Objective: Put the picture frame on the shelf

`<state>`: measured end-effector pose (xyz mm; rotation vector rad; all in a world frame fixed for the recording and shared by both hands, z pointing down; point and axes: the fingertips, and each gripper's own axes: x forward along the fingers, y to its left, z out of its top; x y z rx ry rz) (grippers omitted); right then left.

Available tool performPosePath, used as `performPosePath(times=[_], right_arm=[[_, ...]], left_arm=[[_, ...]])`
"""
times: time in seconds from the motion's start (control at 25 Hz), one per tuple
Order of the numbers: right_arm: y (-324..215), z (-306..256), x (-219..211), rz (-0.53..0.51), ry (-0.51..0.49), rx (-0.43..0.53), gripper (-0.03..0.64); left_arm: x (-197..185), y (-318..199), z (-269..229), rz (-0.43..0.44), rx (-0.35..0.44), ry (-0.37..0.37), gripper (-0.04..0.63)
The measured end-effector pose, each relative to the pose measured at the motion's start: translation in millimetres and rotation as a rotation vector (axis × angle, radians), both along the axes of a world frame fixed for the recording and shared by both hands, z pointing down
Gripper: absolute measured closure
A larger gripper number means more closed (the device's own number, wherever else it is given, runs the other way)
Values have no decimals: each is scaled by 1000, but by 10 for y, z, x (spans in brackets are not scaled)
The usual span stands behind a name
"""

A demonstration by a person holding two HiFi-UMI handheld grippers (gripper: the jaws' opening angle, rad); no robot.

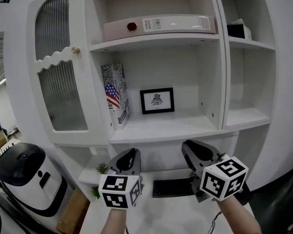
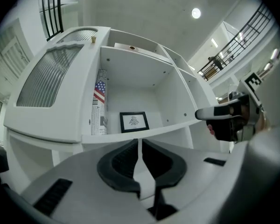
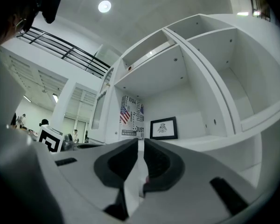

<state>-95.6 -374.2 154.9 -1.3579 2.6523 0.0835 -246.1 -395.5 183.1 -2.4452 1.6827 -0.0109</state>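
Observation:
A small black picture frame (image 1: 157, 100) with a white mat stands upright at the back of the middle shelf (image 1: 161, 129) of a white unit. It also shows in the left gripper view (image 2: 134, 122) and the right gripper view (image 3: 164, 128). Both grippers hang below and in front of that shelf, well clear of the frame. My left gripper (image 1: 133, 152) (image 2: 140, 141) has its jaws together with nothing between them. My right gripper (image 1: 188, 144) (image 3: 141, 141) is likewise closed to a thin slit and empty. The right gripper appears at the right edge of the left gripper view.
A printed box with a flag (image 1: 115, 95) stands left of the frame. A white binder (image 1: 161, 24) lies on the shelf above. A ribbed-glass cabinet door (image 1: 63, 67) is at the left. Below are a black keyboard (image 1: 172, 187), a small plant (image 1: 101, 168) and a black-and-white appliance (image 1: 24, 179).

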Motion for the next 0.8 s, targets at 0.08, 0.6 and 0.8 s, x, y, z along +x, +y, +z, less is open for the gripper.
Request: performPosePath(times=[0.08, 0.6, 0.8], right_arm=[[30, 92, 40, 15, -2, -5, 586], [138, 471, 134, 44, -43, -51, 615], [161, 644, 184, 67, -26, -71, 615]], left_arm=[[-29, 34, 81, -2, -11, 10, 563], [-139, 145, 351, -26, -45, 37, 563], [-167, 159, 459, -25, -61, 63, 563]])
